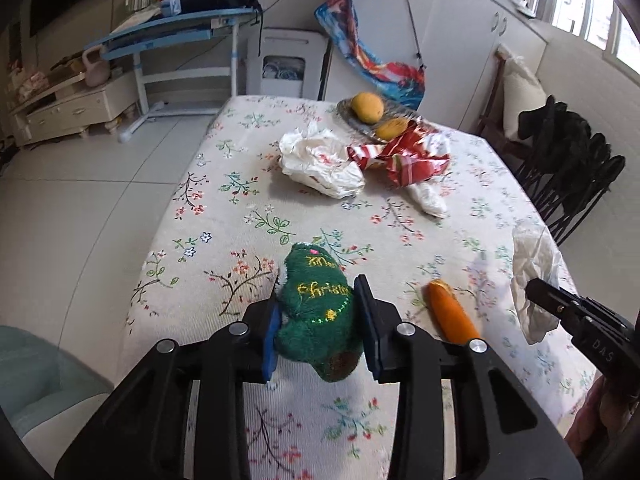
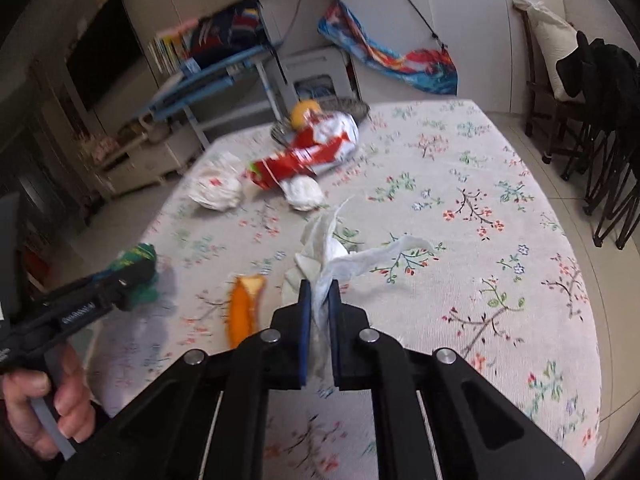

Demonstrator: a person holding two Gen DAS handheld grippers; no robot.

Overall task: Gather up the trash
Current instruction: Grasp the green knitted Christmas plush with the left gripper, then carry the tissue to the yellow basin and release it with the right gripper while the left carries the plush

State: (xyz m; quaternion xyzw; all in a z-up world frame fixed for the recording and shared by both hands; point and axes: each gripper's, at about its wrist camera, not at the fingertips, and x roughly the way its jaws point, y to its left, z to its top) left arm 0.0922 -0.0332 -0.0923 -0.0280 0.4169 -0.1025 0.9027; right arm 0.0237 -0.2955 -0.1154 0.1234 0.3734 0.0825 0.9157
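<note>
My left gripper [image 1: 318, 292] is shut on a green knitted Christmas-tree toy [image 1: 316, 312], its blue pads pressing both sides, above the flowered tablecloth [image 1: 224, 216]. My right gripper [image 2: 318, 292] is shut on a crumpled white tissue [image 2: 332, 256] that trails out ahead of the fingers. An orange peel [image 1: 452, 312] [image 2: 244, 304] lies on the cloth between the two grippers. Farther back lie a crumpled white paper [image 1: 316, 164] [image 2: 216, 188], a red-and-white wrapper [image 1: 404, 156] [image 2: 308, 152] and another white wad [image 2: 304, 194].
A glass dish [image 1: 396, 114] with two yellow fruits [image 1: 367, 107] stands at the table's far end. Dark chairs [image 1: 572, 168] stand along the right side. A blue desk [image 1: 168, 36] and a white cabinet [image 1: 68, 108] stand beyond on the tiled floor. A hand [image 2: 52, 408] holds the left gripper's handle.
</note>
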